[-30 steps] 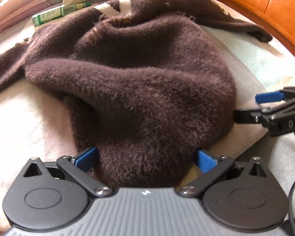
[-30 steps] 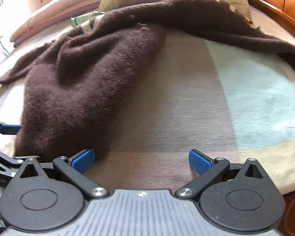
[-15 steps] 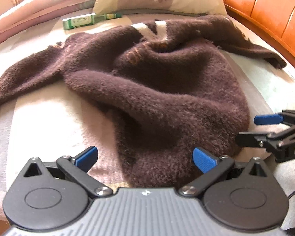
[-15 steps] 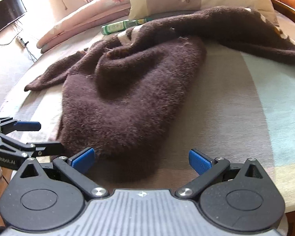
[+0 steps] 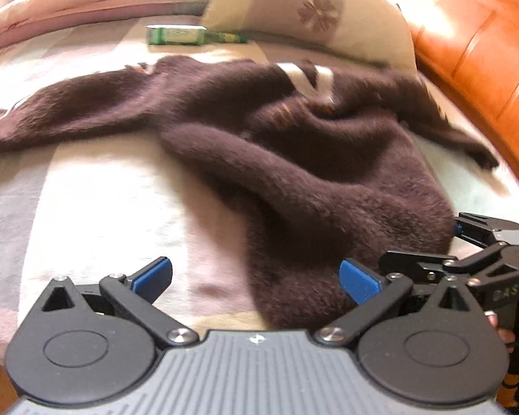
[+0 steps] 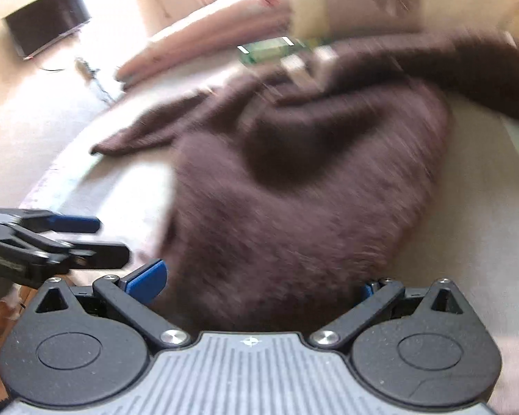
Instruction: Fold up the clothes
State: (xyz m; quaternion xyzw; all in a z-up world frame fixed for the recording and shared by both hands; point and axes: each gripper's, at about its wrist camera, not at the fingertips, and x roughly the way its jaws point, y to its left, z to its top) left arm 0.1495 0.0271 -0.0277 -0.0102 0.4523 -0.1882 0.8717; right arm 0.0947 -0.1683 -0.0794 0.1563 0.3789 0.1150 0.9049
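1. Left wrist view: brown sweater (image 5: 304, 173) lies bunched on the bed (image 5: 97, 207), hem at the near edge, sleeves spread toward the pillow (image 5: 311, 14) at the far edge.
2. Left claw (image 5: 256, 276): fingers apart, nothing gripped; hem sits just by its right finger.
3. Right claw (image 6: 256, 287): fingers spread wide, sweater hem lies between them, not clamped yet.
4. Risk: thick fuzzy knit, a shallow pinch may grab only the top layer, so the fold drags crooked.
5. Risk: both claws crowd the same hem end; they could bump, or leave the other side slack.
6. Right wrist view is motion-blurred, so contact is unclear.
7. No containers; a green box (image 5: 176, 34) lies near the pillow.
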